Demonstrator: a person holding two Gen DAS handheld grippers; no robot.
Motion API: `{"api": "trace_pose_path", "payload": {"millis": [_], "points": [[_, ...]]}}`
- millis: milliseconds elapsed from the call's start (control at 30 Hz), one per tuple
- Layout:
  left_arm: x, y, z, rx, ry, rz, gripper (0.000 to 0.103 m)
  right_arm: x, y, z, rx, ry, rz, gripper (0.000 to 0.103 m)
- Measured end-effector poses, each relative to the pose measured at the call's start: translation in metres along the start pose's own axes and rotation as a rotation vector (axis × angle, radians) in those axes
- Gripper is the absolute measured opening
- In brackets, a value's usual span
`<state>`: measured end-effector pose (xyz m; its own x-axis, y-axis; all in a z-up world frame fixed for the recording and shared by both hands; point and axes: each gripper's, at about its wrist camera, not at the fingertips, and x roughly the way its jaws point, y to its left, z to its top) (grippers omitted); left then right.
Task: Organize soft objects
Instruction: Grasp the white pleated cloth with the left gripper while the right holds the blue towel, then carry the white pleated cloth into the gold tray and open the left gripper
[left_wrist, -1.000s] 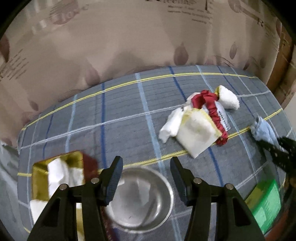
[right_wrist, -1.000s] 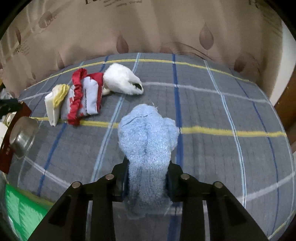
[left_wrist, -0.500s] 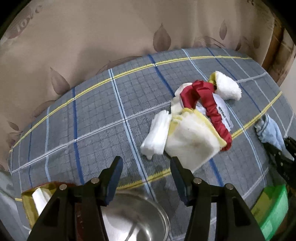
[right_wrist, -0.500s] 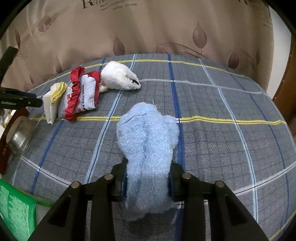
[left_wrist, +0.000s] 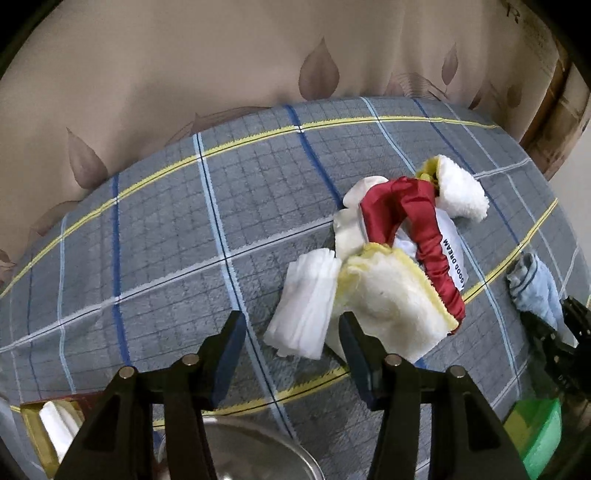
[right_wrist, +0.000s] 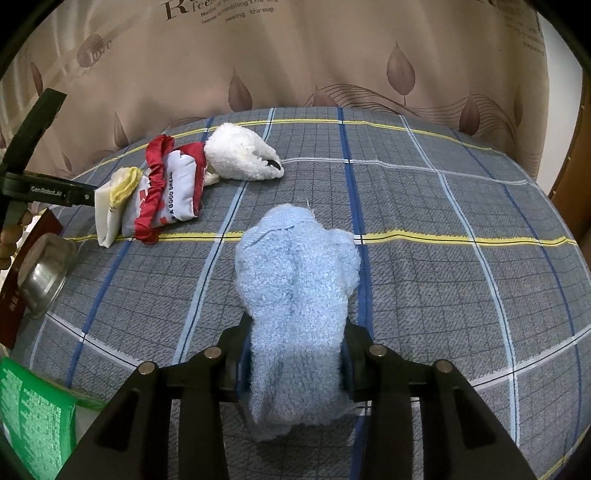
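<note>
Our left claw (left_wrist: 291, 332) stands apart, jaws just narrowing on nothing; the folded white cloth pad (left_wrist: 304, 304) lies just ahead, lengthwise away. Our right claw (right_wrist: 293, 354) clamps the fluffy blue towel (right_wrist: 295, 295).

The left black two-finger gripper (left_wrist: 291, 343) has angular matte plastic arms, each carrying round silver screw heads at the joints. Its finger pads (left_wrist: 231, 354) are flat and dark blue. The right black two-finger gripper (right_wrist: 293, 354) is built alike, with the same silver screws. In the right wrist view, the left gripper's side shows small white "GenRobot.AI" lettering.
</note>
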<state>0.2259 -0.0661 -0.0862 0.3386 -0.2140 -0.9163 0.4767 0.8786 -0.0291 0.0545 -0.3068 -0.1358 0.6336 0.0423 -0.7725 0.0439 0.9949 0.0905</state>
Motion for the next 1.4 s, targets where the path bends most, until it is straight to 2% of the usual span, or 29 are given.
{"api": "trace_pose_path", "payload": {"millis": [67,133,267,567,900,1100,1267,1400], "points": [[0.001,0.000,-0.001,-0.004,0.013,-0.020,0.011,0.000,0.000,0.000,0.000,0.000,0.000,0.036],[0.005,0.000,-0.003,-0.011,0.040,-0.010,0.009,0.000,0.000,0.000,0.001,0.000,0.000,0.037],[-0.001,-0.002,-0.007,-0.020,0.026,-0.007,0.008,0.000,0.001,0.000,-0.001,0.000,-0.003,0.037],[-0.037,0.002,-0.023,-0.064,0.011,-0.018,0.008,0.000,0.002,-0.001,-0.011,0.001,-0.007,0.038],[-0.087,0.018,-0.055,-0.130,-0.028,0.012,0.008,0.001,0.003,-0.001,-0.024,0.003,-0.017,0.039],[-0.137,0.042,-0.082,-0.174,-0.080,0.056,0.008,0.001,0.002,-0.001,-0.030,0.004,-0.021,0.039],[-0.175,0.078,-0.100,-0.218,-0.106,0.161,0.008,0.001,0.003,-0.001,-0.033,0.005,-0.022,0.039],[-0.186,0.112,-0.113,-0.274,-0.097,0.226,0.008,0.001,0.003,-0.001,-0.036,0.005,-0.025,0.039]]}}
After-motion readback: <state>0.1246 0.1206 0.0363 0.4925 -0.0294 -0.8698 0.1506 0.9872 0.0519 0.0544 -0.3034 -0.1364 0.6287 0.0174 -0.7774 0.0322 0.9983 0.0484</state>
